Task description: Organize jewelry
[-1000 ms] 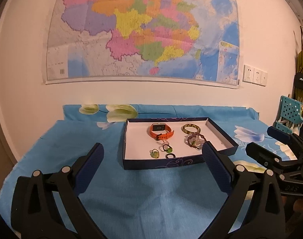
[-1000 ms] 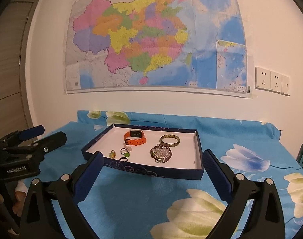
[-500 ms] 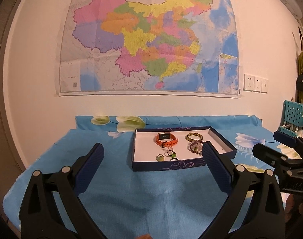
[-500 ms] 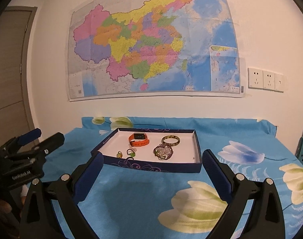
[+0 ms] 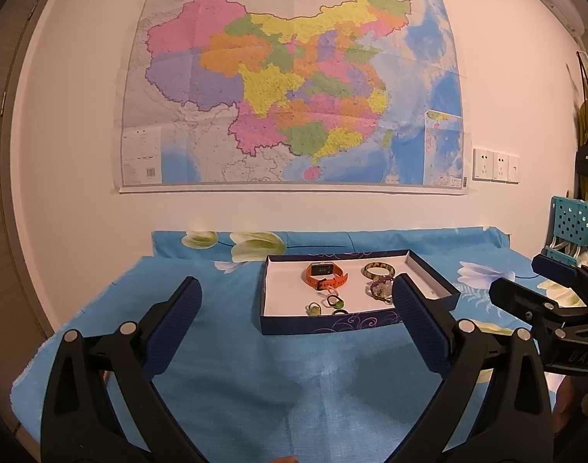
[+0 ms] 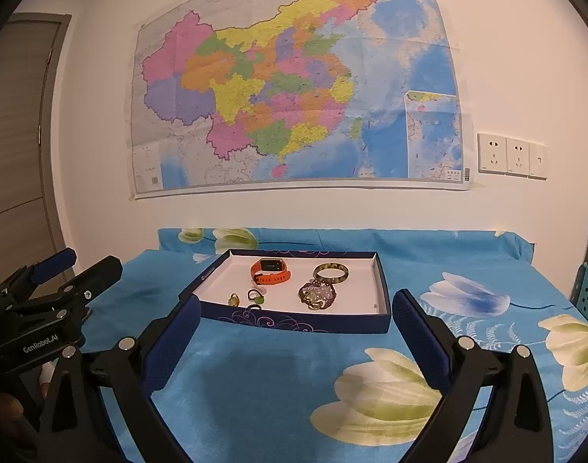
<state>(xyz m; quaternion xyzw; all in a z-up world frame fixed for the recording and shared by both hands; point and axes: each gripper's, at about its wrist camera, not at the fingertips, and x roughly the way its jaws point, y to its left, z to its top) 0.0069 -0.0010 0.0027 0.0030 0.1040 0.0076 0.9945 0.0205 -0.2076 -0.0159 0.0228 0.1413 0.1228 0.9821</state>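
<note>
Jewelry in open navy tray (image 6: 294, 324), ahead of the fingers.
Orange watch (image 6: 270, 271) at back, green bangle (image 6: 331, 272) to its right, beaded bracelet (image 6: 317, 295) nearer, three rings (image 6: 247, 299) front-left.

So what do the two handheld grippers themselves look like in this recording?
Both the left gripper and right gripper have matte black plastic linkage arms with silver rivets and ribbed dark blue finger pads. White "GenRobot.AI" lettering marks the left one's body. No cables or sleeves show.
</note>
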